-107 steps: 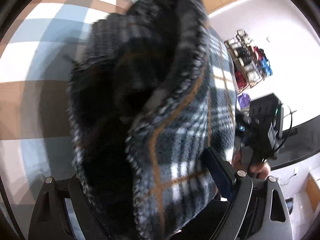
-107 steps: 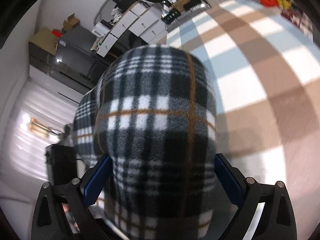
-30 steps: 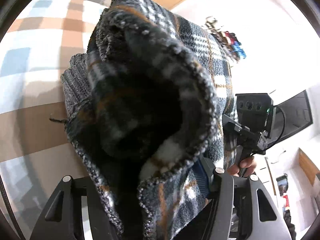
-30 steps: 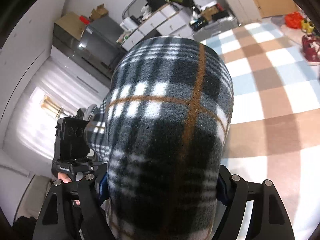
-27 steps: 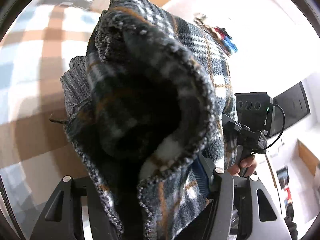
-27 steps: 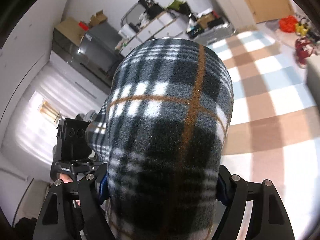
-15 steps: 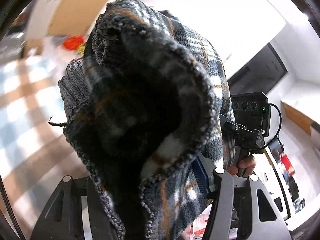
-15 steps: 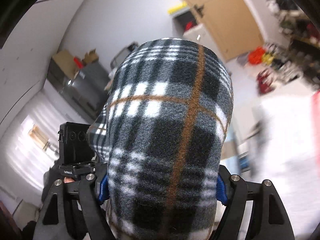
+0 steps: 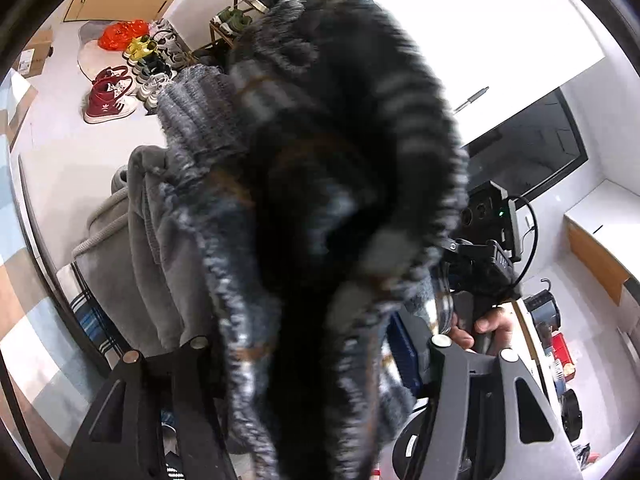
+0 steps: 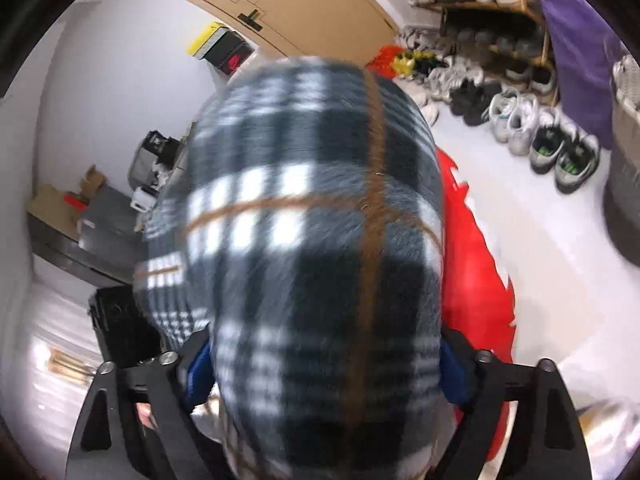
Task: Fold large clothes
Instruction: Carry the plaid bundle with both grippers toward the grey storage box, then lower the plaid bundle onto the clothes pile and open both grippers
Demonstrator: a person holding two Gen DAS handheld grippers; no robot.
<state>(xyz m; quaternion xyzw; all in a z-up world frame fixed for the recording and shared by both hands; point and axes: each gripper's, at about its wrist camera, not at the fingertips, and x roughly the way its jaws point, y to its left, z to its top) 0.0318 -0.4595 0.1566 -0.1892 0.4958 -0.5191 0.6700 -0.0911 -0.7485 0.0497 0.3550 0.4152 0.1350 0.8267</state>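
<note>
right wrist: right gripper (image 10: 324,364) jaws opening around bunched plaid fleece garment (image 10: 316,240); left gripper (image 9: 316,364) gripping its dark folds.

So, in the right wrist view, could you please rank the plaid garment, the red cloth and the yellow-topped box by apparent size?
1. Plaid garment, though nearness to the camera inflates it.
2. Red cloth.
3. Yellow-topped box.

Red high-top shoe (image 9: 106,98): a white three-leaf trefoil logo on its side, with lettering under it too small to read.
Device by the hand at the right of the left wrist view: small white markings, unreadable.
Elsewhere: no text can be read.
</note>
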